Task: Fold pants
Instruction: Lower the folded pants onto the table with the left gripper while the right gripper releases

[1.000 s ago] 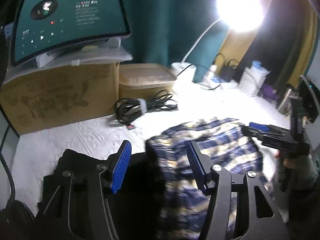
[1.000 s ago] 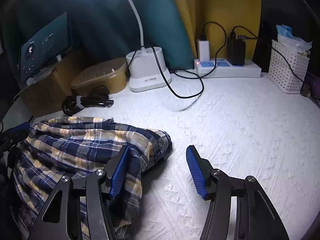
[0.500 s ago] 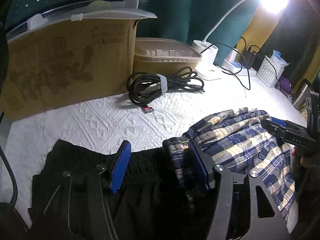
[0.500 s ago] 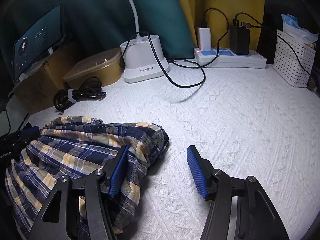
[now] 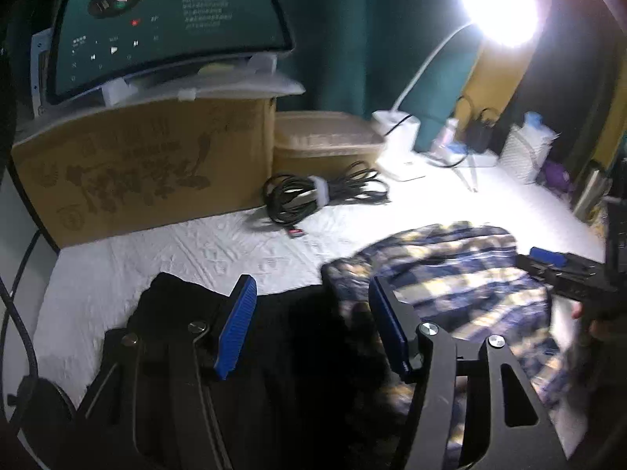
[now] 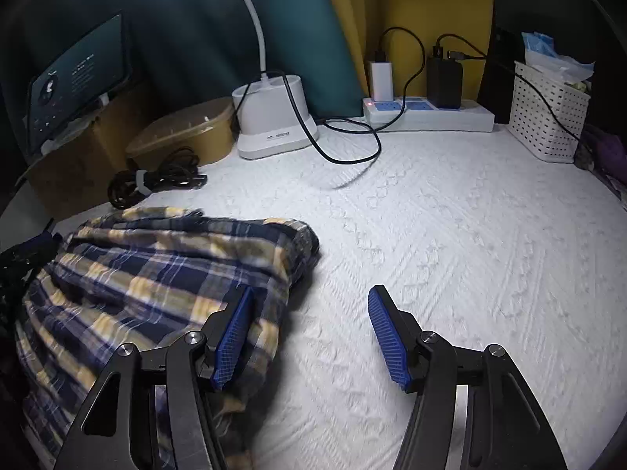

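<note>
Blue, yellow and white plaid pants [image 6: 149,274] lie bunched on the white textured cover at the left; they also show in the left wrist view [image 5: 450,274]. A black garment [image 5: 282,352] lies under my left gripper [image 5: 309,325], which is open and empty above it, with the plaid edge beside its right finger. My right gripper [image 6: 309,337] is open and empty; its left finger [image 6: 231,340] hangs over the plaid edge, its right finger over bare cover. The right gripper also shows at the right of the left wrist view [image 5: 564,270].
A cardboard box [image 5: 145,168] with a screen [image 5: 164,27] on top stands at the back left. Beside it are a tan lidded container [image 6: 184,133], a coiled black cable [image 5: 313,196], a white lamp base [image 6: 274,121], a power strip [image 6: 427,113] and a white basket [image 6: 548,113].
The left gripper has tilted up and back, so the screen and lamp are in view again. The right gripper has barely moved. Both stay open.
</note>
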`<state>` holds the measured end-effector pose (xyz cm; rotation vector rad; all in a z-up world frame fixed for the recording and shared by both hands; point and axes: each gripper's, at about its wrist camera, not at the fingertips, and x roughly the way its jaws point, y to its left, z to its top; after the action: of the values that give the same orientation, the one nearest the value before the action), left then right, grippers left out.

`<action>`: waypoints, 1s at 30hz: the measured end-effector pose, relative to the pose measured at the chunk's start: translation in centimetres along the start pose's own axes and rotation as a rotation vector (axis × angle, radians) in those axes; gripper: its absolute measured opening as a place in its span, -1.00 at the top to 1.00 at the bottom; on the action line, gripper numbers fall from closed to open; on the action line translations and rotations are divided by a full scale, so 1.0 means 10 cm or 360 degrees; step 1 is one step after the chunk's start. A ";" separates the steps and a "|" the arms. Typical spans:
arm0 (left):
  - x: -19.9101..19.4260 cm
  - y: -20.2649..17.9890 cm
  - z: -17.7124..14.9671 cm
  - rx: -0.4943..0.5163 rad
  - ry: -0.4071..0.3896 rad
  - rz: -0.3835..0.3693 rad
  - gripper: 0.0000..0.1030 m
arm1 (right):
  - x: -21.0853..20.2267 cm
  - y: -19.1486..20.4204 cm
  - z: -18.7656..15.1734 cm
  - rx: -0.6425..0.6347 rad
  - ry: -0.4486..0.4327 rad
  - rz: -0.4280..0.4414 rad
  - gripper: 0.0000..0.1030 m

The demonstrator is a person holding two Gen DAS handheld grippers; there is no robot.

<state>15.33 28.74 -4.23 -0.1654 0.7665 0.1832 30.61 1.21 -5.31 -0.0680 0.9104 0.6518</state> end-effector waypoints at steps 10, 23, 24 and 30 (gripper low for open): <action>-0.06 -0.24 -0.30 0.0120 0.0098 -0.0040 -0.18 | -0.15 0.13 -0.24 -0.0020 0.0033 0.0066 -0.21; -0.17 -0.26 -0.48 0.0125 0.0101 0.0035 -0.21 | -0.32 0.25 -0.56 -0.0022 0.0054 0.0143 -0.21; -0.20 -0.27 -0.48 0.0123 0.0090 0.0031 -0.21 | -0.33 0.26 -0.58 -0.0030 0.0058 0.0146 -0.22; -0.32 -0.38 -0.57 0.0124 0.0066 0.0030 -0.21 | -0.42 0.26 -0.70 -0.0054 0.0086 0.0172 -0.22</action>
<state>10.11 23.50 -5.68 -0.0883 0.8152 0.1677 22.33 -1.01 -6.01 -0.0670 0.9600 0.7688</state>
